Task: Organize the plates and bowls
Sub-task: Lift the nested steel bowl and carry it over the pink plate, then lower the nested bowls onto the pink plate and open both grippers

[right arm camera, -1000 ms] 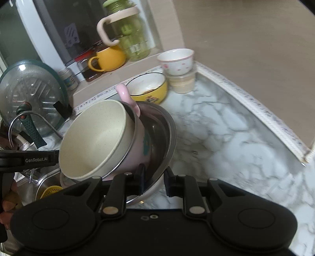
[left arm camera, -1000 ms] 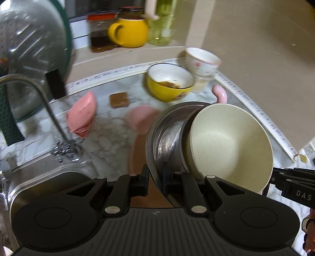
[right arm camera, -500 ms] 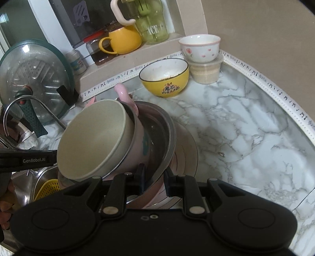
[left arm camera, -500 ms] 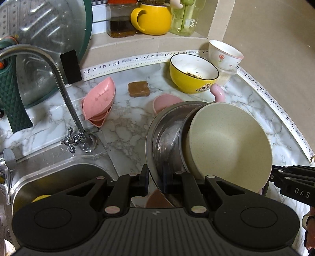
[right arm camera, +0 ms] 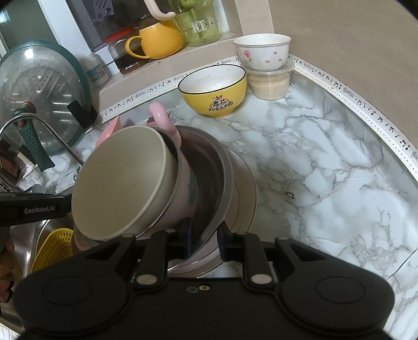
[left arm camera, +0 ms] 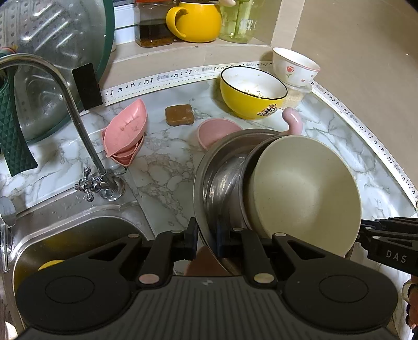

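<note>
Both grippers hold one steel bowl (left arm camera: 209, 177) by opposite sides of its rim. My left gripper (left arm camera: 207, 239) is shut on the rim; my right gripper (right arm camera: 205, 236) is shut on the rim (right arm camera: 227, 180) too. Nested in it are a pink handled cup (right arm camera: 183, 201) and a cream bowl (left arm camera: 305, 193), tilted toward the left gripper. In the right wrist view the stack hangs over pale plates (right arm camera: 248, 198) on the marble counter (right arm camera: 326, 170); contact is unclear. A yellow bowl (left arm camera: 250, 94) and a white flowered bowl (left arm camera: 295, 66) stand behind.
A steel sink (left arm camera: 68, 235) with a tap (left arm camera: 78, 125) lies on the left. Pink leaf dishes (left arm camera: 125, 133), a small pink bowl (left arm camera: 216, 130) and a brown soap bar (left arm camera: 179, 114) sit on the counter. A glass lid (left arm camera: 52, 52) leans behind; a yellow mug (left arm camera: 196, 21) and jars stand on the ledge.
Both grippers have carried the nested stack back and lower over the counter. Plates now show beneath it in the right wrist view. Both grips are unchanged.
</note>
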`<state>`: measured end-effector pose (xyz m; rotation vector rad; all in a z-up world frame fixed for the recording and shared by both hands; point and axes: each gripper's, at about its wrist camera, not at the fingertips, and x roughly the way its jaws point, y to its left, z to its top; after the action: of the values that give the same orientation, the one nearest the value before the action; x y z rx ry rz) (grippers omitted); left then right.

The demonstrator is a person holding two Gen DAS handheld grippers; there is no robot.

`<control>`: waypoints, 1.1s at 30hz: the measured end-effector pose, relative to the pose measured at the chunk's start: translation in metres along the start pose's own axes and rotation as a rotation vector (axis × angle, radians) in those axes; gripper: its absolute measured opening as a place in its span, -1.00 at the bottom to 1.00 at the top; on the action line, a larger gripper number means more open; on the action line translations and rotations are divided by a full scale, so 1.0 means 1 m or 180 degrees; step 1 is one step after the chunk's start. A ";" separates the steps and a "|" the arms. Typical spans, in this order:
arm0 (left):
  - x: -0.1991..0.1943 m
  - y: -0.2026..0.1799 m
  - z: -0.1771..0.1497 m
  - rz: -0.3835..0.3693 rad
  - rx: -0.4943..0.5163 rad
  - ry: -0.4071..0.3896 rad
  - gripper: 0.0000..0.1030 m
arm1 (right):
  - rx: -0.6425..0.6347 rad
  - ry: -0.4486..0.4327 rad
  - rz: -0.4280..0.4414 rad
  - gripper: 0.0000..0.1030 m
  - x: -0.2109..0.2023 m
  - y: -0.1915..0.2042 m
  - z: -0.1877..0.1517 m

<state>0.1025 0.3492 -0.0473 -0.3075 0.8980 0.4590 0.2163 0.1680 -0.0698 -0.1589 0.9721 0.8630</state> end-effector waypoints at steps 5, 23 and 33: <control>0.000 0.002 0.001 -0.0028 -0.0026 0.0019 -0.76 | 0.0015 0.0036 -0.0068 -0.59 0.001 0.001 0.000; -0.013 0.007 -0.003 -0.0102 -0.0016 -0.0049 -0.73 | 0.0097 -0.0070 -0.0167 -0.40 -0.019 -0.004 -0.005; -0.047 0.004 -0.008 -0.0081 0.0106 -0.0330 -0.72 | 0.0085 -0.0334 -0.0132 -0.05 -0.052 -0.002 -0.011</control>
<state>0.0700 0.3368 -0.0141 -0.2621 0.7993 0.4321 0.1968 0.1320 -0.0364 -0.1094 0.8789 0.8121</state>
